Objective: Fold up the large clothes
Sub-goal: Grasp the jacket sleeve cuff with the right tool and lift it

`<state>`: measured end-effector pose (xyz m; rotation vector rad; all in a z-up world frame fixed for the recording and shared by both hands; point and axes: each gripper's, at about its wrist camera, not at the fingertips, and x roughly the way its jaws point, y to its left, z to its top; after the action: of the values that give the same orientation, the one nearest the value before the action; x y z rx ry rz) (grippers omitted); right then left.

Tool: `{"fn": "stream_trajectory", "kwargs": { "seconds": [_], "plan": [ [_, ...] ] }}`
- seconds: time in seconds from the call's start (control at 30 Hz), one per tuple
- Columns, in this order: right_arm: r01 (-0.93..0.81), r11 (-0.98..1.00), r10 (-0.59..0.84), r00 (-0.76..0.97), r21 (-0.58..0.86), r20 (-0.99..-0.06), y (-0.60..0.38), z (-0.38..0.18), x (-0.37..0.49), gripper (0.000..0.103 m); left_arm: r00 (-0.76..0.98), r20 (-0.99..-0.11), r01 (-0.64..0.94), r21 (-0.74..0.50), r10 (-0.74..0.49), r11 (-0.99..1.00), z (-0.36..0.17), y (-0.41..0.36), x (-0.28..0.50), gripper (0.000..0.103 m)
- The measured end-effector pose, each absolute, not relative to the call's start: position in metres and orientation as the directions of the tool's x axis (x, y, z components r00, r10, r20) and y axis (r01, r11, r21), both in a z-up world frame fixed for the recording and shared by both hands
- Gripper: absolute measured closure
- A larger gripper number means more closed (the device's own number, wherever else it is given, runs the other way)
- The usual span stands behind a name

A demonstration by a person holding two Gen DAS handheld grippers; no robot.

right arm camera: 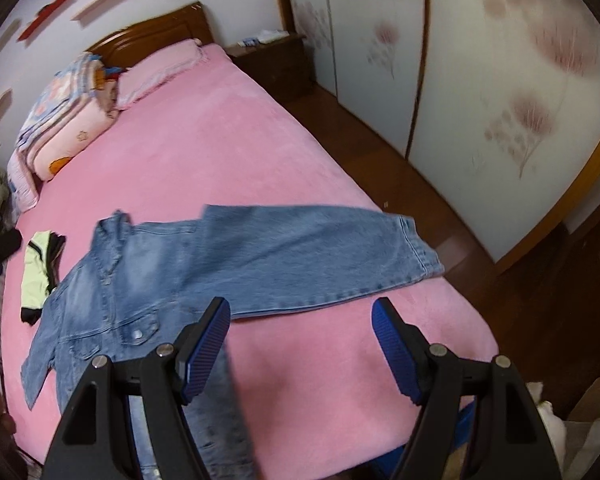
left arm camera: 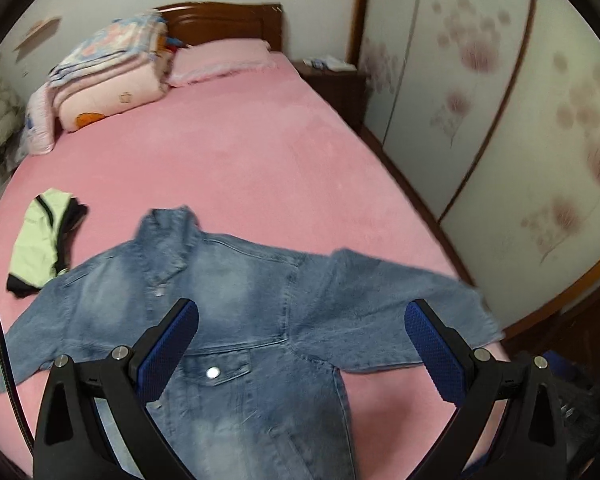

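Observation:
A washed blue denim jacket [left arm camera: 236,320] lies front up and spread out on the pink bed [left arm camera: 236,152], collar toward the headboard. Its right sleeve [right arm camera: 308,256] stretches out to the bed's right edge, cuff near the drop. My left gripper [left arm camera: 300,316] hovers above the jacket's chest, jaws wide open, nothing between the blue pads. My right gripper [right arm camera: 300,312] hangs open over the bare pink sheet [right arm camera: 320,360] just below that sleeve, beside the jacket's right side. Neither touches the denim.
A folded pale green and black garment [left arm camera: 40,236] lies left of the jacket. Stacked quilts [left arm camera: 104,76] and a pink pillow [left arm camera: 220,60] sit by the wooden headboard. A nightstand [right arm camera: 276,60], wardrobe doors [right arm camera: 500,100] and wooden floor [right arm camera: 380,168] run along the right.

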<state>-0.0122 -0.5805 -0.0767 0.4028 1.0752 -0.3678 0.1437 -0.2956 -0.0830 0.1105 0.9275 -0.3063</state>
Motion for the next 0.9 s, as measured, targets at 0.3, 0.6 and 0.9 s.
{"fn": "stream_trajectory", "kwargs": {
  "seconds": [0.3,0.6,0.9],
  "plan": [
    [0.644,0.725,0.036,0.318,0.244,-0.947,-0.689,-0.221,-0.008,0.029,0.456,-0.881,0.335,0.037,-0.128,0.941,-0.24,-0.393,0.188,0.001],
    [0.759,0.541,0.148,0.338,0.362,-0.93,-0.729,-0.286,-0.017,0.029,0.425,-0.902,0.372,0.105,-0.069,0.922,-0.301,-0.434,0.195,0.001],
    [0.79,0.488,0.108,0.368,0.372,-0.924,-0.754,-0.308,0.013,0.041,0.425,-0.901,0.364,0.084,-0.085,0.928,-0.291,-0.437,0.196,0.001]
  ]
}}
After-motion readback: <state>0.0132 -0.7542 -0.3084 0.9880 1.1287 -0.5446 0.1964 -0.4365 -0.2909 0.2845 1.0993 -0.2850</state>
